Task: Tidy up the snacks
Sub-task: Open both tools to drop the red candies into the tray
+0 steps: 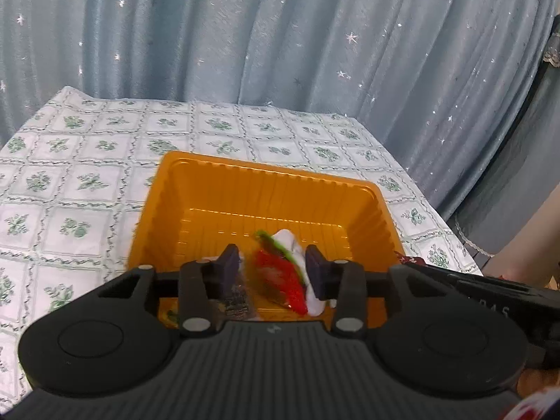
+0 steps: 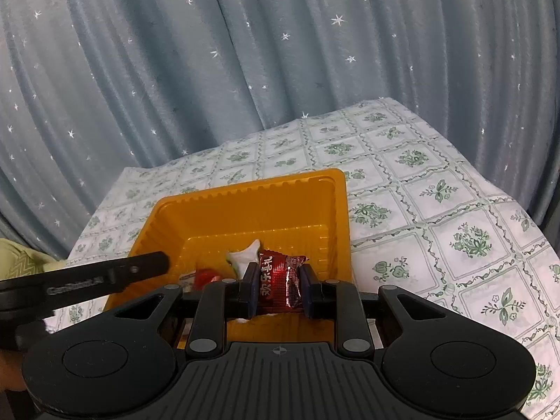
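Item: my right gripper [image 2: 279, 281] pinching dark red foil candy packet [image 2: 280, 281]; left gripper [image 1: 273, 269] spread, red-green-white wrapped snack [image 1: 283, 280] loose between, twelve o'clock: ribbed orange plastic tray [image 1: 266, 189]

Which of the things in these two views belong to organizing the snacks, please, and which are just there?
Part of the job:
- orange tray
- red, green and white snack packet, between the left gripper's open jaws
- dark red candy packet, clamped in the right gripper

Just there:
- floral tablecloth
- star-patterned blue curtain
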{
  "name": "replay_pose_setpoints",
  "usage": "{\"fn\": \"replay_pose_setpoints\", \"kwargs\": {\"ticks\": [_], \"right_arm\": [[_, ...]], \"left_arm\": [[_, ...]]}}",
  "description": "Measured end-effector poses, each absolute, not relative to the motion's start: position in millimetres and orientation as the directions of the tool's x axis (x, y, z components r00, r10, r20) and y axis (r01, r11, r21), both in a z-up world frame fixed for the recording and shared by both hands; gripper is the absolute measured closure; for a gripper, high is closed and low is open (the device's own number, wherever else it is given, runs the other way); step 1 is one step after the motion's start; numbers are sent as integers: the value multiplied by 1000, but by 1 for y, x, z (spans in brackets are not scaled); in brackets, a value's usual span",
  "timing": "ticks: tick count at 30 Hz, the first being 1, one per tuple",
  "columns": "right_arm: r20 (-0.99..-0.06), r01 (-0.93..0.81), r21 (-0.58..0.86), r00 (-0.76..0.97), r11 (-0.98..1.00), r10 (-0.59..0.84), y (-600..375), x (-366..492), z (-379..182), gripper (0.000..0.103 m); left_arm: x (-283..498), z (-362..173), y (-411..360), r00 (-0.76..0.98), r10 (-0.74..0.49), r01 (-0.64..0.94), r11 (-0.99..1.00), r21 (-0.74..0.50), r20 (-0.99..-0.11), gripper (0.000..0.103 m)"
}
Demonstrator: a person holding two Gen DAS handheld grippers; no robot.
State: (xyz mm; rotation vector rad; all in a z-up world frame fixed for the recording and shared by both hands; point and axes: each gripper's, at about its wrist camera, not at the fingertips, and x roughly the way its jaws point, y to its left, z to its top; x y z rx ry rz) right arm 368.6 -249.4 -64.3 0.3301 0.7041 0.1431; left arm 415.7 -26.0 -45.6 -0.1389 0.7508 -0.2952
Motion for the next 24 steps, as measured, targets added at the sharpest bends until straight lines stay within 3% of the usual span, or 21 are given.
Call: {"fn": "replay_pose_setpoints", "kwargs": {"ticks": [18, 19, 20, 21, 22, 24], "right_arm": [[-587, -46, 417, 749, 908, 307, -244, 381, -68, 78], [-581, -41, 431, 751, 901, 312, -245, 381, -68, 74], [-575, -36, 443, 755, 896, 314, -247, 380, -68, 60], [-570, -31, 447, 760, 894, 312, -248, 378, -67, 53], [-564, -29, 450, 766, 892, 309, -250, 376, -65, 48], [-557, -28, 447, 773, 894, 303, -253, 369, -63, 48]], "left_arm": [[390, -42, 2, 698, -286, 177, 957, -229, -656, 54], [389, -42, 2, 699, -286, 178, 957, -228, -656, 54], [387, -42, 2, 698, -286, 180, 957, -227, -656, 54], [383, -43, 2, 699, -284, 179, 958, -224, -656, 53], [381, -43, 2, 700, -284, 178, 958, -224, -656, 53], [374, -42, 3, 700, -284, 179, 958, -225, -655, 52]]}}
